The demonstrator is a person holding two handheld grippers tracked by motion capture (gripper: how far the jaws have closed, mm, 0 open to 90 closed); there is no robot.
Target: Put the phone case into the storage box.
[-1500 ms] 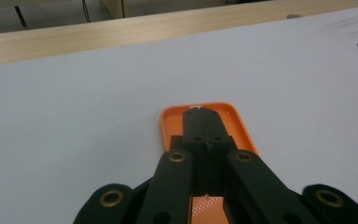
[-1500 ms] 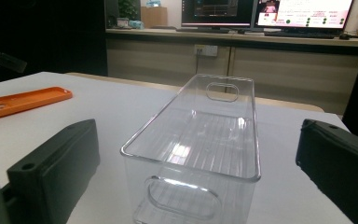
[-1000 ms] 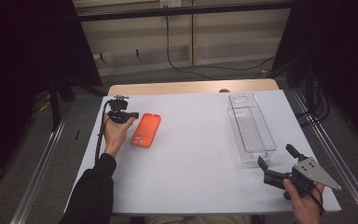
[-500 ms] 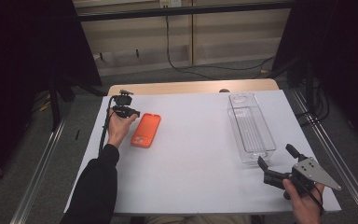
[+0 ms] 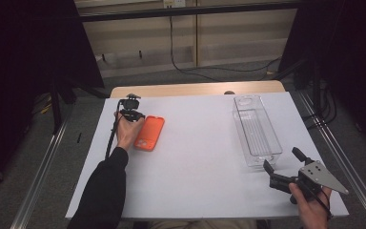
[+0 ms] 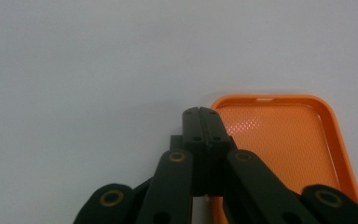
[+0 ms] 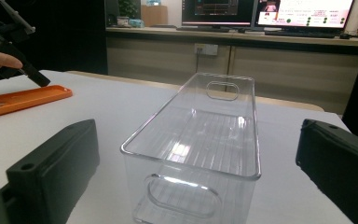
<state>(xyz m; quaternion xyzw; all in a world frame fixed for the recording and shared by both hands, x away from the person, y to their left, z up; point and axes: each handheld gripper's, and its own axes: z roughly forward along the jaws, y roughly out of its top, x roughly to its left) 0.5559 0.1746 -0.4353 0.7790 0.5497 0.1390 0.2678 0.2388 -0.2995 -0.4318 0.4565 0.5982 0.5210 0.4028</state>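
The left tongs (image 6: 202, 112), clenched on nothing, point down at the counter (image 5: 195, 181) just beside the orange phone case (image 5: 149, 132), at its far corner. Its long axis runs toward the person. The right tongs (image 5: 282, 164) stand released, well apart, facing the clear bin (image 5: 256, 129).

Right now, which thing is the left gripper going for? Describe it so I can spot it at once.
On the white table, look to the left half, just beside the left gripper, whose jaws are shut. There lies a flat orange phone case, open side up, with a raised rim. It is the only coloured item; the clear plastic bin on the right is see-through and tall.
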